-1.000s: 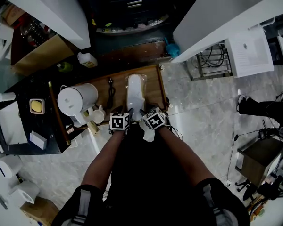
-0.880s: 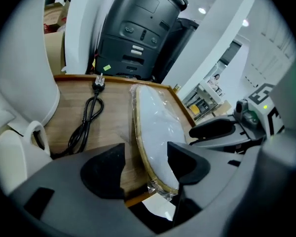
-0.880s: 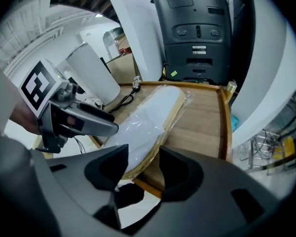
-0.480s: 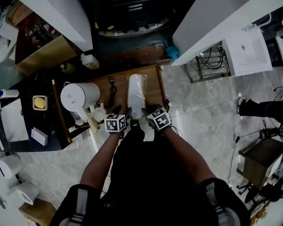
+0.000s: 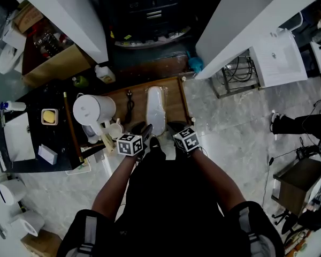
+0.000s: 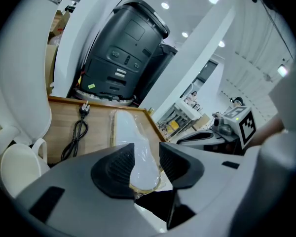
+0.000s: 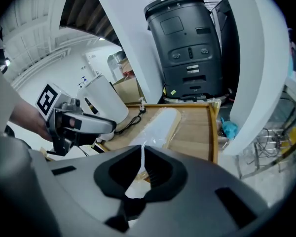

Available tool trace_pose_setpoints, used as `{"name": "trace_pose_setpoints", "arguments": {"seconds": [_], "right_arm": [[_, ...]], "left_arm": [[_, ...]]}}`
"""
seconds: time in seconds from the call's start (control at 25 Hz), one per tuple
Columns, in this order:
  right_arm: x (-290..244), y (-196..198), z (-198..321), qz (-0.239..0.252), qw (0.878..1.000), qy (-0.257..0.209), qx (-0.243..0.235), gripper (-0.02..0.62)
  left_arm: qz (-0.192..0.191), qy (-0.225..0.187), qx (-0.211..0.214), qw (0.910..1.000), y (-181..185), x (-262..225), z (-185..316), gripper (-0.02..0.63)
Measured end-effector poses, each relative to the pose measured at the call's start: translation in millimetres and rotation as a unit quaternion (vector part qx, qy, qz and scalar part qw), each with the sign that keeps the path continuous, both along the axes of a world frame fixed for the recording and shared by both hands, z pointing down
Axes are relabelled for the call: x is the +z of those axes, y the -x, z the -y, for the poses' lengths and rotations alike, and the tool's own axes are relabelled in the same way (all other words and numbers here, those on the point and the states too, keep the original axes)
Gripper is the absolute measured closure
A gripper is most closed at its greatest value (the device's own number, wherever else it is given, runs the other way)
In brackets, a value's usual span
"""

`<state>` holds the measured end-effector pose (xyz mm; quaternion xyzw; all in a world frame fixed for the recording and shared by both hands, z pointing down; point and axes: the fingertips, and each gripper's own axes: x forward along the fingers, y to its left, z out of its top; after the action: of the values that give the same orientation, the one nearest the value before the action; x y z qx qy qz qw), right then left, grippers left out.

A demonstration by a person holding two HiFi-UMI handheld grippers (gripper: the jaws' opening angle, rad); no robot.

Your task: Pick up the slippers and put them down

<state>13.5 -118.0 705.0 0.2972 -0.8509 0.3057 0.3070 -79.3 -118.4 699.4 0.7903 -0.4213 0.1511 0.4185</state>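
Observation:
A pair of white slippers in a clear plastic wrap [image 5: 155, 108] lies lengthwise on a wooden board [image 5: 174, 98]. The pack shows too in the left gripper view [image 6: 133, 137] and the right gripper view [image 7: 160, 122]. My left gripper [image 5: 144, 130] hovers over the pack's near end; its jaws [image 6: 145, 164] are closing, still apart, and the pack's tip shows in the gap without touching the pads. My right gripper [image 5: 175, 126] is beside it, its jaws [image 7: 143, 167] closing to almost shut, with a thin edge of the plastic wrap pinched between them.
A white jug [image 5: 93, 110], a cup [image 5: 113, 130] and a black power cord [image 5: 129, 103] sit left of the pack. A large black machine [image 5: 150, 9] stands beyond the board between slanted white panels. Marble floor lies to the right, with someone's shoes [image 5: 289, 122].
Both grippers have risen and drawn back from the pack toward me. The right jaws have closed. The white flap below the right gripper is no longer in sight.

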Motion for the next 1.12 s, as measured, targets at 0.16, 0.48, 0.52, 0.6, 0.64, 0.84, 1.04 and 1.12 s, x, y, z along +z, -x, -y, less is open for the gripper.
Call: {"name": "trace_pose_setpoints", "arguments": {"seconds": [0.16, 0.48, 0.52, 0.6, 0.64, 0.84, 1.04, 1.12], "right_arm": [[-15, -3, -2, 0.023, 0.999, 0.016, 0.018, 0.586], [-62, 12, -21, 0.103, 0.995, 0.019, 0.000, 0.588], [-69, 13, -22, 0.107, 0.994, 0.012, -0.003, 0.588], [-83, 14, -23, 0.111, 0.994, -0.004, -0.008, 0.588], [-91, 15, -22, 0.114, 0.993, -0.012, -0.012, 0.588], [-122, 27, -22, 0.136, 0.990, -0.044, -0.023, 0.588], [-134, 34, -31, 0.146, 0.987, -0.056, -0.031, 0.589], [-135, 37, -32, 0.144, 0.987, -0.062, -0.034, 0.589]], "left_arm": [[-0.024, -0.019, -0.002, 0.9995, -3, -21, -1, 0.526], [-0.070, -0.062, 0.007, 0.9956, -1, -67, -14, 0.592], [-0.076, -0.066, 0.010, 0.9949, -1, -73, -16, 0.594], [-0.085, -0.075, 0.017, 0.9934, -2, -86, -20, 0.594], [-0.088, -0.079, 0.020, 0.9928, -2, -91, -21, 0.594], [-0.092, -0.100, 0.020, 0.9904, 7, -111, -20, 0.594], [-0.105, -0.110, 0.014, 0.9882, 12, -118, -23, 0.594], [-0.106, -0.114, 0.017, 0.9876, 13, -120, -24, 0.594]]}}
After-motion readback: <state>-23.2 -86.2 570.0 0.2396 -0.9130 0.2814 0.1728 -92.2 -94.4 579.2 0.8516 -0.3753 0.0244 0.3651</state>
